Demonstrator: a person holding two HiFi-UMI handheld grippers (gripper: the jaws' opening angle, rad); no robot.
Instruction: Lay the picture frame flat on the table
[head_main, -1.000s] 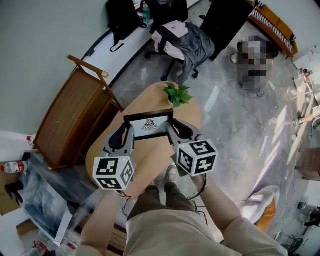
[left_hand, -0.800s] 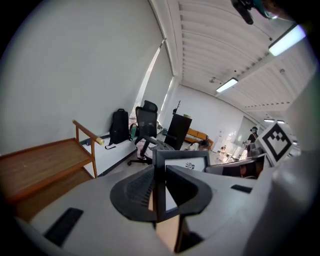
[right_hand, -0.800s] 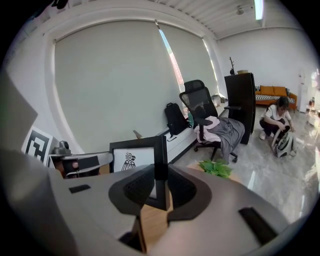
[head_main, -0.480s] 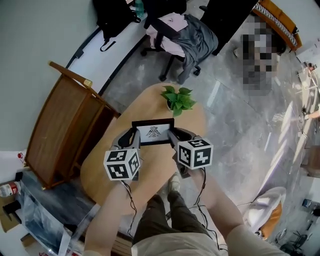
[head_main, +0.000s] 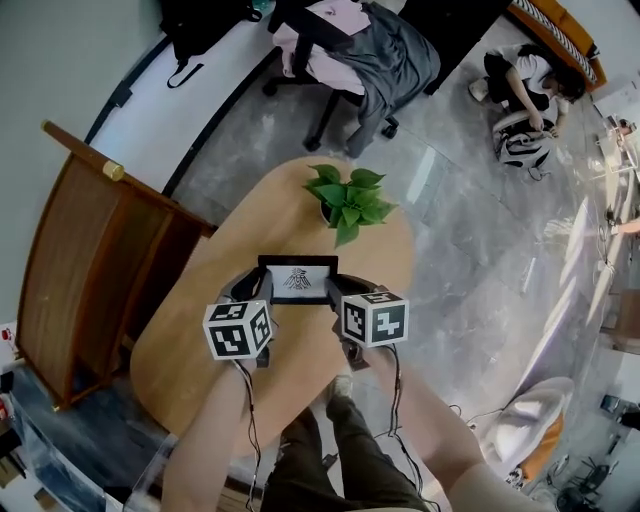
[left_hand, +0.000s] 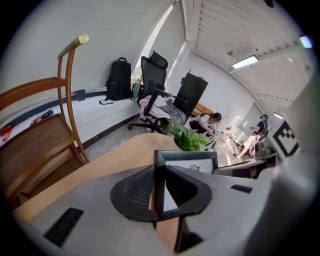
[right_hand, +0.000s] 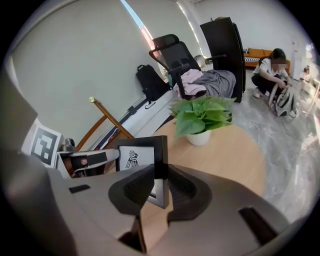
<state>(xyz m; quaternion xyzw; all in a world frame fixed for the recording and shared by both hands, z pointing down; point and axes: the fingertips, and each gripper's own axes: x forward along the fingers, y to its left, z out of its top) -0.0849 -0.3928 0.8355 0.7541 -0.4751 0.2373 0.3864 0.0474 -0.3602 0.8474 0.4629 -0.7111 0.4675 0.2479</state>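
A black picture frame (head_main: 297, 279) with a white print of a bird emblem is held over the round wooden table (head_main: 200, 345), picture side toward me and leaning back. My left gripper (head_main: 262, 291) is shut on its left edge and my right gripper (head_main: 334, 291) on its right edge. In the left gripper view the frame's (left_hand: 186, 164) side bar runs between the left gripper's (left_hand: 159, 189) jaws. In the right gripper view the frame's (right_hand: 134, 156) right bar sits pinched in the right gripper (right_hand: 160, 186). Whether the bottom edge touches the table is hidden.
A potted green plant (head_main: 347, 200) stands on the table just beyond the frame. A wooden chair (head_main: 85, 260) stands left of the table. An office chair draped with clothes (head_main: 365, 55) is farther back, and a person (head_main: 525, 85) crouches on the floor at the upper right.
Both grippers and the frame have moved away from me, down toward the middle of the table. The plant looks closer to the frame. Both grips are unchanged.
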